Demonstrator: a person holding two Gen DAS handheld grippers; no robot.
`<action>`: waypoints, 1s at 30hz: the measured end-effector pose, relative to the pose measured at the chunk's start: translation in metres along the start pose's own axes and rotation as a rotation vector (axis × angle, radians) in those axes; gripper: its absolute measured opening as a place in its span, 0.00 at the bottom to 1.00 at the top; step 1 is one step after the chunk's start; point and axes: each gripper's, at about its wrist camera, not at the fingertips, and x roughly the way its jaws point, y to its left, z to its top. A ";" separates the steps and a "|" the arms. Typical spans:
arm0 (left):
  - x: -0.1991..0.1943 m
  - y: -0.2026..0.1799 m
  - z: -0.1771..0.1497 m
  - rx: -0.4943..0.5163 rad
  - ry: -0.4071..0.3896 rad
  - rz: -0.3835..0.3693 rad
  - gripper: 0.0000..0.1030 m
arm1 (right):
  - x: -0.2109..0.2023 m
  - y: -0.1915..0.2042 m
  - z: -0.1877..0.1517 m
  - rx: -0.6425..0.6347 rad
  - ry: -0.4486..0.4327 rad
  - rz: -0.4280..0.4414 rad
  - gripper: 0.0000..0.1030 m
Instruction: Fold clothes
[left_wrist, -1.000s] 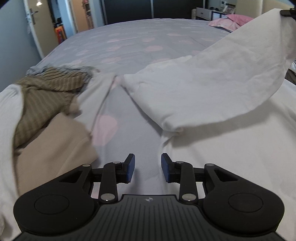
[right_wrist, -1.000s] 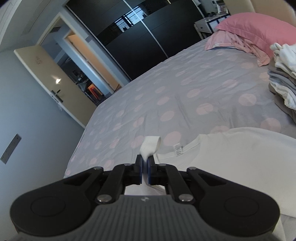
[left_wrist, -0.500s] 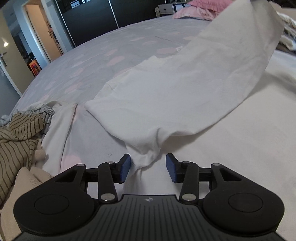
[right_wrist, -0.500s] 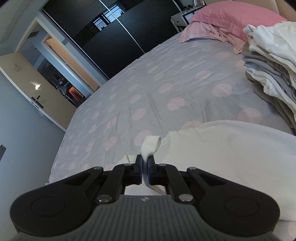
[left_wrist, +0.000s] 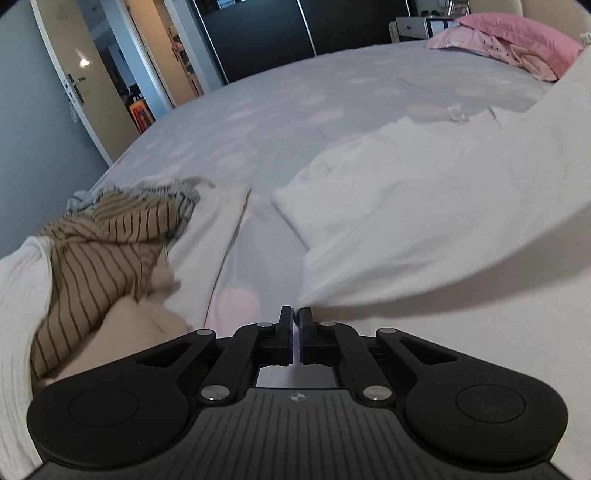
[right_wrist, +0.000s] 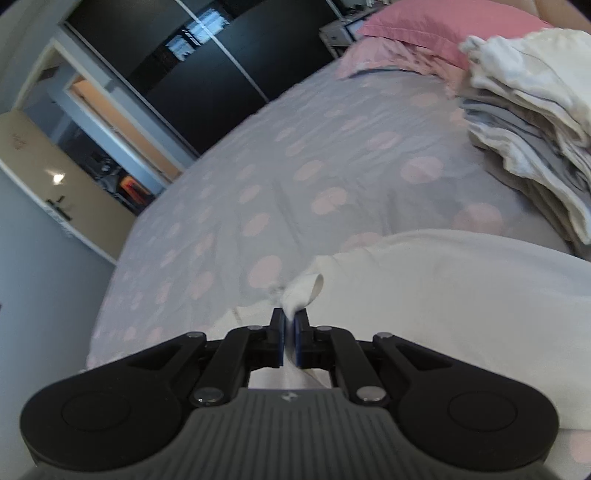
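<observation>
- Left gripper (left_wrist: 295, 314) — jaws together, pinching a fold of the white shirt (left_wrist: 424, 221).
- Right gripper (right_wrist: 290, 317) clamped on another bit of the shirt, raised off the dotted bed (right_wrist: 295, 155).
- Folded stack (right_wrist: 524, 122) sits right.

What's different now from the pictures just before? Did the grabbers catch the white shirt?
The left gripper had its fingers wide apart a second ago; now they have snapped shut on an edge of the white shirt. The right gripper sank lower toward the bed, bringing its pinched bit of shirt down. Unchanged: the right grip, the striped pile, the folded stack.
</observation>
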 end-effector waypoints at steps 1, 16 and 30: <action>0.002 0.002 -0.002 -0.009 0.018 0.012 0.00 | 0.003 -0.006 -0.001 0.005 0.002 -0.024 0.06; 0.015 0.082 0.051 -0.393 0.081 -0.233 0.30 | 0.030 -0.043 -0.015 0.046 0.073 -0.103 0.06; 0.105 0.056 0.104 -0.434 0.140 -0.213 0.01 | 0.042 -0.050 -0.015 0.003 0.097 -0.120 0.06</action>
